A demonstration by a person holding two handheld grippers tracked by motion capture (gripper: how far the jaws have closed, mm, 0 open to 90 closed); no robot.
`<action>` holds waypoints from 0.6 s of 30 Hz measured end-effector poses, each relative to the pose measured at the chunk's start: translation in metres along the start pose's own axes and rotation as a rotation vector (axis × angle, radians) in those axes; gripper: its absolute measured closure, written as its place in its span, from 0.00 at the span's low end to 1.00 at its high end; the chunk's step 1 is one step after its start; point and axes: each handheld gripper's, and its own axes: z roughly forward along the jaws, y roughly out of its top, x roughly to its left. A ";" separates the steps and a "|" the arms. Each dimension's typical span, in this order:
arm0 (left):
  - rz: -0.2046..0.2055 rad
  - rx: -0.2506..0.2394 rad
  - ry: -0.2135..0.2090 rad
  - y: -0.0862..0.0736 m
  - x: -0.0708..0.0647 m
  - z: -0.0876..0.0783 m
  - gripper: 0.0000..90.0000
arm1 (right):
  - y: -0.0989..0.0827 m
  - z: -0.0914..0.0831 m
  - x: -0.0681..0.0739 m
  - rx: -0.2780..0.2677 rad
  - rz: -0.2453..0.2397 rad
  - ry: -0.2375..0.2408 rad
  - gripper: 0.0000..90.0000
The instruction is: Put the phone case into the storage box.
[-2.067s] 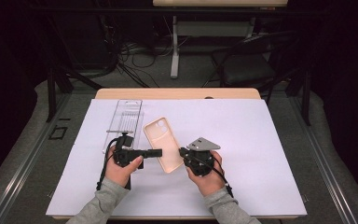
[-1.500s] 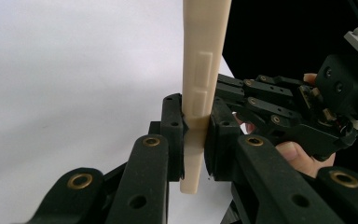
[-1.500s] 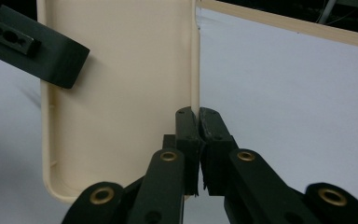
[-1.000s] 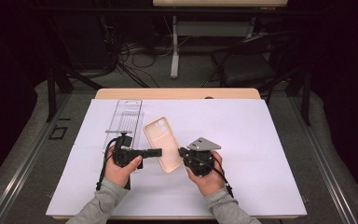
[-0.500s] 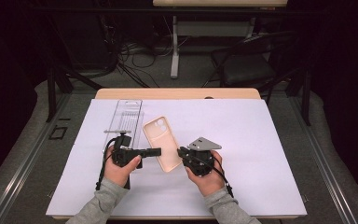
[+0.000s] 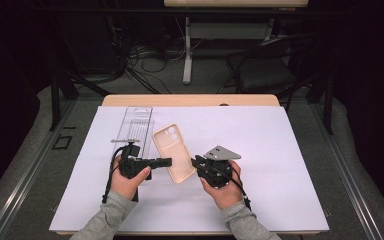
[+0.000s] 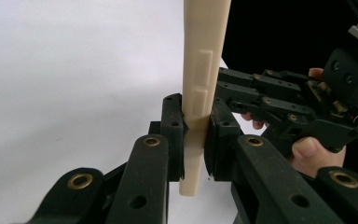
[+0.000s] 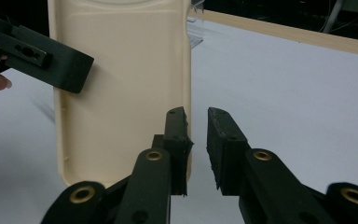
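A beige phone case is held over the white sheet with its open side up, camera cutout at the far end. My left gripper comes in from the left and is shut on the case's long edge; in the left gripper view its pads pinch the case. My right gripper sits at the case's opposite edge. Its jaws have just been opening. In the right gripper view a narrow gap shows white sheet, with the case just behind the left jaw and nothing between the pads.
A clear plastic package tray lies on the white sheet at the far left of the case. The wooden table edge runs along the back. Beyond it are a chair, cables and dark floor.
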 end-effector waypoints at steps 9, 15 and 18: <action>0.068 0.005 0.007 0.001 0.000 -0.001 0.89 | 0.001 0.000 -0.003 0.001 -0.003 -0.017 0.81; 0.116 0.002 0.041 0.000 -0.002 -0.002 0.89 | 0.002 -0.001 -0.005 -0.002 -0.001 -0.015 0.74; 0.130 -0.001 0.036 0.001 -0.003 -0.003 0.89 | 0.003 -0.002 -0.007 -0.007 -0.013 -0.010 0.72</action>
